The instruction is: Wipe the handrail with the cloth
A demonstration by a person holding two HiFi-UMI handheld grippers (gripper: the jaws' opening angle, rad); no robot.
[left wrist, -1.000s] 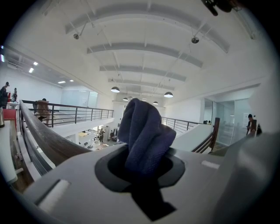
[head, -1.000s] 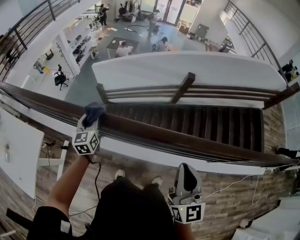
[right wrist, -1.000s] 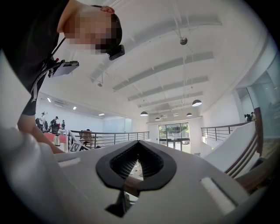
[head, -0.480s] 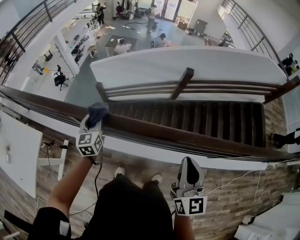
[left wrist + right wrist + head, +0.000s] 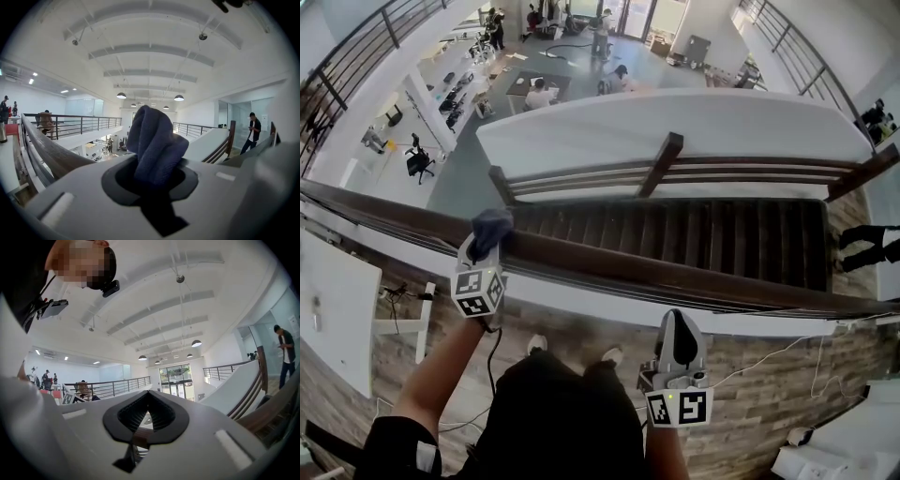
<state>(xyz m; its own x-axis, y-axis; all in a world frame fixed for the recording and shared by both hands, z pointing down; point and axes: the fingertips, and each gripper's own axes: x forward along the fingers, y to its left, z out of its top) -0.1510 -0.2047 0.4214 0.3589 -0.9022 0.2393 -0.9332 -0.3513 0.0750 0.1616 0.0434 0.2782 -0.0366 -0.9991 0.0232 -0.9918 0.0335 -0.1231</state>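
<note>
Head view, left gripper (image 5: 487,240) clamping cloth (image 5: 492,223) on dark handrail (image 5: 609,262) (atrium (image 5: 567,70) below), right gripper (image 5: 675,324) clenched.

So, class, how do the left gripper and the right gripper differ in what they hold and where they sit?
The left gripper has its fingers shut on a dark blue cloth; the right gripper has them shut on nothing. The left gripper holds the cloth on the handrail; the right gripper hangs clear of it, nearer the person. Both bear a marker cube.
</note>
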